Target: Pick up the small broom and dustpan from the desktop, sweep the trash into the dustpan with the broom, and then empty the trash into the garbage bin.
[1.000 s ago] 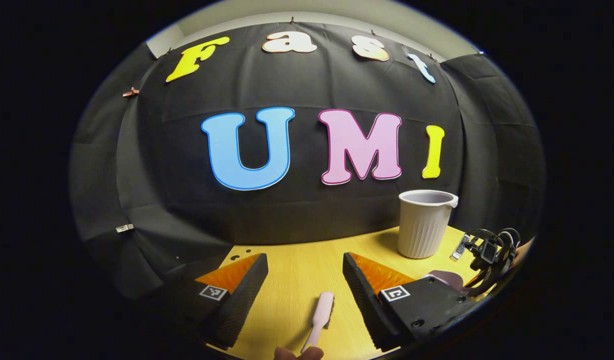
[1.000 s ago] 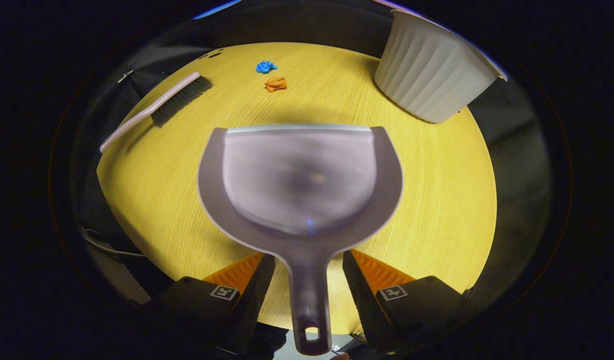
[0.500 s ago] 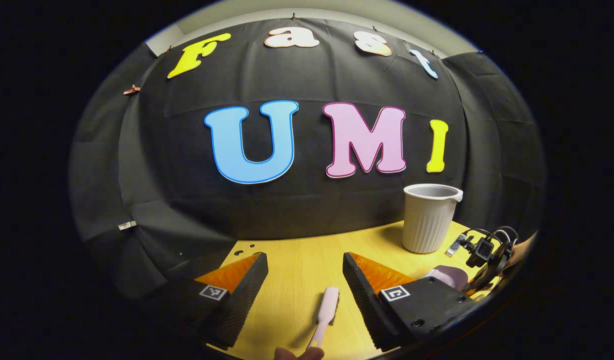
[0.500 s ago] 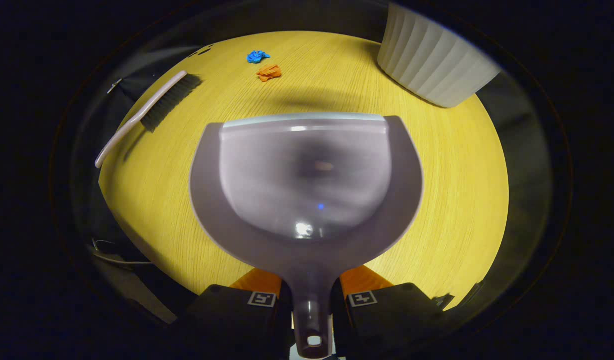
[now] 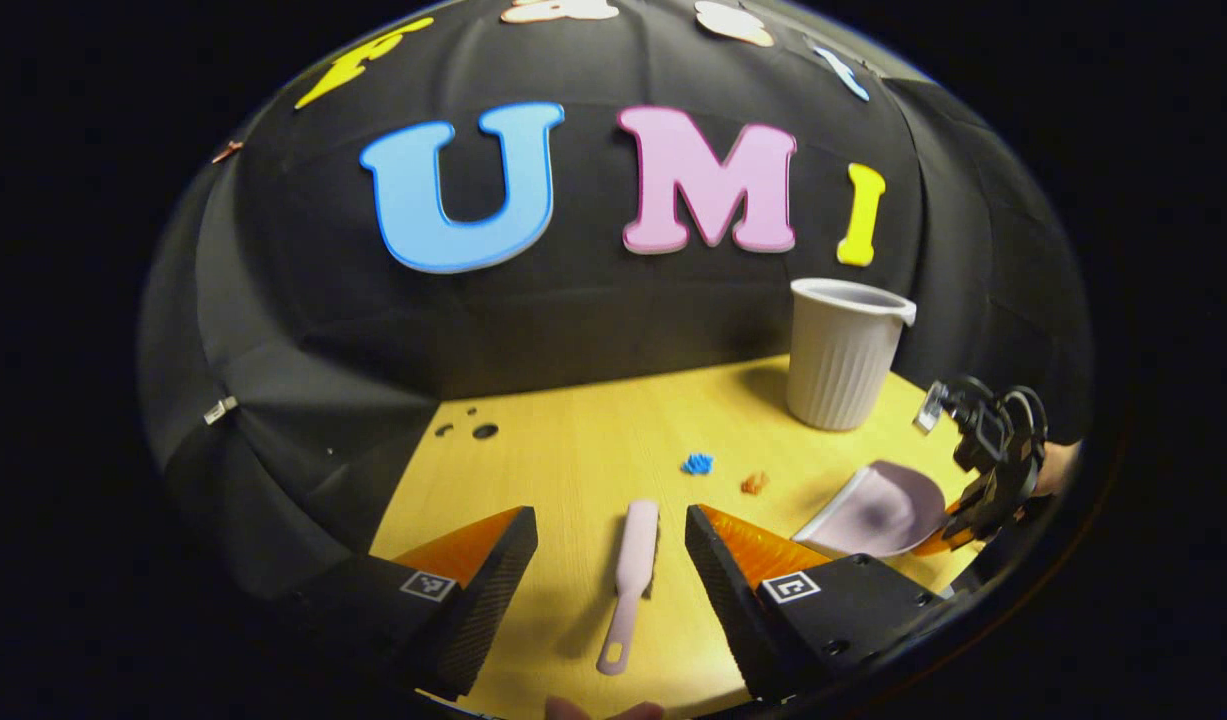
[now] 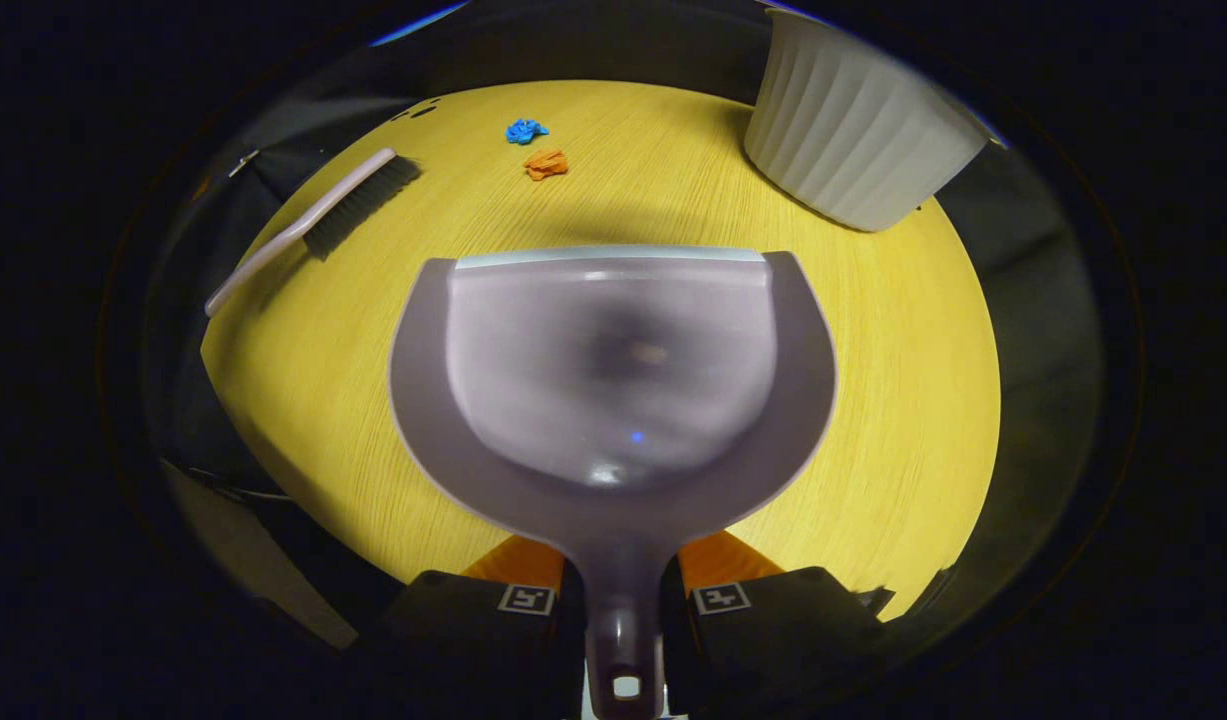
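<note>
A pale pink small broom [image 5: 630,580] lies flat on the yellow desktop [image 5: 573,460], between the fingers of my open left gripper [image 5: 611,530], which hovers above it. The broom [image 6: 313,225] lies at the left in the right gripper view, bristles dark. My right gripper [image 6: 621,580] is shut on the handle of the mauve dustpan [image 6: 613,370], held a little above the desktop. The dustpan [image 5: 878,510] and the right gripper holding it appear at the right of the left gripper view. A blue scrap [image 6: 524,130] and an orange scrap [image 6: 545,163] lie beyond the pan's front edge.
A ribbed pale garbage bin [image 6: 853,150] stands upright at the desktop's far right, also in the left gripper view [image 5: 841,355]. Small holes [image 5: 473,432] mark the desktop's far left corner. The black cloth wall closes the back.
My right gripper closed on the dustpan handle and lifted the pan slightly. My left gripper tilted down and back, bringing the whole broom and both scraps into its view.
</note>
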`<state>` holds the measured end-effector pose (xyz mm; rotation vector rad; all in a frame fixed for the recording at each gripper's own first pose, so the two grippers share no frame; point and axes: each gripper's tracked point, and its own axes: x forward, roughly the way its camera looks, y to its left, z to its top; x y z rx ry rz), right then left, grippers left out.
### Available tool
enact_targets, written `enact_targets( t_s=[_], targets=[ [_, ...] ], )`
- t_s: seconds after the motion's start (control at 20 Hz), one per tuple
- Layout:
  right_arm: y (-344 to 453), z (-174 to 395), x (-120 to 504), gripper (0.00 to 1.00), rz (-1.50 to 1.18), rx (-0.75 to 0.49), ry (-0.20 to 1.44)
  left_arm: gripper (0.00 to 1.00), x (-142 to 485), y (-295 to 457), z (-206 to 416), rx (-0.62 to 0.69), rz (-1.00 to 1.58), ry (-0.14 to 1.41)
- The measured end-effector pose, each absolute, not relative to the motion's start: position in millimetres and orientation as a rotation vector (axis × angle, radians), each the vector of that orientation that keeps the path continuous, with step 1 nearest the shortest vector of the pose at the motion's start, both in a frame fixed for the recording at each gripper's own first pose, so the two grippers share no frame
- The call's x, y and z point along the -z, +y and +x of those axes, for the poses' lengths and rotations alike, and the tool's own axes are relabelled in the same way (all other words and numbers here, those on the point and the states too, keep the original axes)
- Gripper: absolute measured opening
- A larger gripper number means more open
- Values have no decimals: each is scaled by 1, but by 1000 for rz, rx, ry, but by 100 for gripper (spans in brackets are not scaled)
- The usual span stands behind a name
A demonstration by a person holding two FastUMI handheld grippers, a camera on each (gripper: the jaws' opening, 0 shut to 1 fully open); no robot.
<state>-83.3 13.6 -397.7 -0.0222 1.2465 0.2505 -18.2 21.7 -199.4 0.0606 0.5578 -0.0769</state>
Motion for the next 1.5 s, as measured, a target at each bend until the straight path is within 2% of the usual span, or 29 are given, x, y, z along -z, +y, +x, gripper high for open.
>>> enact_targets(
  t_s=[0.3,0.45,0.7,1.0,1.3,1.35,1.4,1.5],
  targets=[
    [4,-94,380,35,5,-222,1196,94,297,21,-31,133,7,908],
    [-3,-99,372,35,21,-203,1178,93,326,26,-23,127,-10,996],
    [-10,-107,367,35,30,-179,1166,89,366,34,-13,148,59,1070],
    [-13,-117,364,35,39,-171,1171,84,383,25,-7,174,47,1117],
    [-5,-116,357,35,35,-188,1159,65,393,23,-5,178,68,1154],
    [-3,-115,356,31,33,-192,1158,61,393,22,-5,171,80,1157],
    [-2,-116,355,35,32,-194,1157,59,394,21,-1,178,84,1148],
    [1,-116,354,35,35,-201,1158,54,395,18,0,186,90,1149]
  ],
)
